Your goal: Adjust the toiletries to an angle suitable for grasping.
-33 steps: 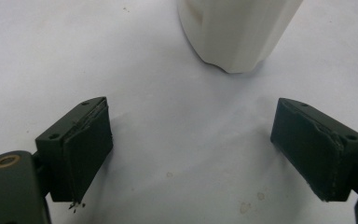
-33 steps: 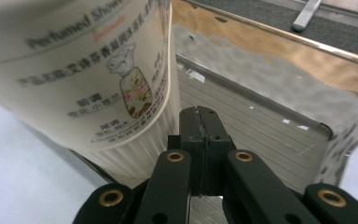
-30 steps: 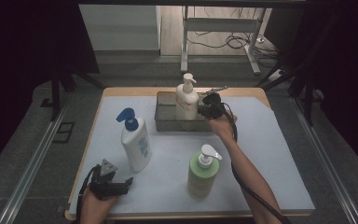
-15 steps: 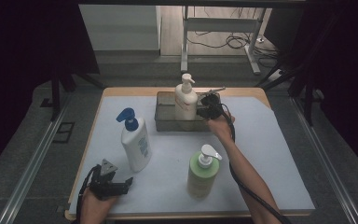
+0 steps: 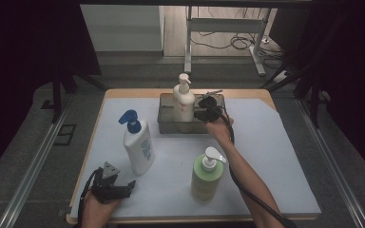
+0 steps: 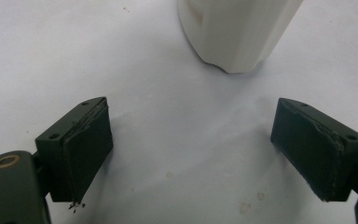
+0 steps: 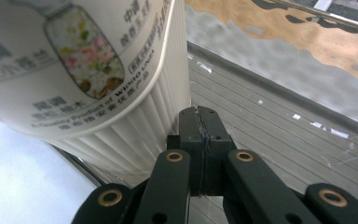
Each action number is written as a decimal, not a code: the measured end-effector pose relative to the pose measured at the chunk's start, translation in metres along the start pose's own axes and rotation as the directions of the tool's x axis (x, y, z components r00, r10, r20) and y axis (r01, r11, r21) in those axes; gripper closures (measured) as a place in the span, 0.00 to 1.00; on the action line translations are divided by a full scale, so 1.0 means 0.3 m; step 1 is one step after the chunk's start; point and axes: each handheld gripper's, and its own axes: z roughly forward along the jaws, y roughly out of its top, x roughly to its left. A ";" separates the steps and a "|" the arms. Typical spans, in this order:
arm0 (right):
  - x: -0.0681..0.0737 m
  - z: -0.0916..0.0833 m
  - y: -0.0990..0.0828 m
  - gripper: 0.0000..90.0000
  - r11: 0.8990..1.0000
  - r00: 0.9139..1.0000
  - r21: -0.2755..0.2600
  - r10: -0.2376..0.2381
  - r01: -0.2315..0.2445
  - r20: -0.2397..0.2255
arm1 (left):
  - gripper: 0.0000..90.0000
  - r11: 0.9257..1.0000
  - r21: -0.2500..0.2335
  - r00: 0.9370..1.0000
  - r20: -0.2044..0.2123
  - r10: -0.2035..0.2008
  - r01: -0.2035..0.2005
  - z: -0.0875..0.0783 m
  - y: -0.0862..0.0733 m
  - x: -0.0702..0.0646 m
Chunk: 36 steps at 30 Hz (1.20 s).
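Desk (image 5: 271,142): wooden top under a white sheet that stops short of the far edge, leaving a strip of bare wood there. Dark floor and rails lie along both side edges.

Tray (image 5: 168,124): dark, rectangular, at the middle of the far edge. Its ribbed grey floor is bare on the right half.

Cream pump bottle (image 5: 184,100): upright in the tray, left of centre. In the right gripper view its ribbed body (image 7: 121,135) carries a flower picture, lines of Chinese characters and a curved line of small print, of which "Authentic Product of" can be made out; the rest is too small to tell.

Right gripper (image 5: 203,113): over the tray, just beside the cream pump bottle on its right; jaws pressed together with nothing between them, tips close to the ribbed wall.

White bottle with blue pump (image 5: 139,145): upright, left of centre, blue marks on its front unreadable.

Green bottle with white pump (image 5: 205,175): upright, near the front edge, right of centre. Open sheet lies between the two bottles and across the whole right side.

Left gripper (image 5: 129,186): low at the front left corner, jaws wide apart and empty, white bottle base just ahead
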 end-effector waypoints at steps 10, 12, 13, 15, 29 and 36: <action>-0.001 0.009 0.021 0.99 1.000 1.000 -0.020 0.016 -0.016 -0.005 | 0.14 1.000 0.000 1.000 0.001 0.000 0.000 0.000 0.000 0.000; 0.003 0.011 0.028 0.99 1.000 1.000 -0.018 0.012 -0.012 -0.003 | 0.14 1.000 -0.001 1.000 0.000 -0.001 0.001 0.000 0.000 0.000; 0.006 0.013 0.029 1.00 1.000 1.000 -0.017 0.008 -0.008 -0.007 | 0.14 1.000 -0.001 1.000 0.000 -0.001 0.001 0.000 0.000 0.000; 0.007 0.014 0.030 1.00 1.000 1.000 -0.015 0.005 -0.005 -0.006 | 0.14 1.000 -0.001 1.000 0.000 -0.001 0.001 0.000 0.000 0.000; 0.030 0.037 0.038 1.00 1.000 1.000 -0.010 0.000 0.000 -0.029 | 0.14 1.000 -0.001 1.000 0.001 -0.001 0.001 0.000 0.000 0.000; 0.046 0.052 0.044 0.99 1.000 0.999 -0.004 -0.012 0.012 -0.039 | 0.14 1.000 0.000 1.000 0.001 -0.001 0.001 0.000 0.000 0.000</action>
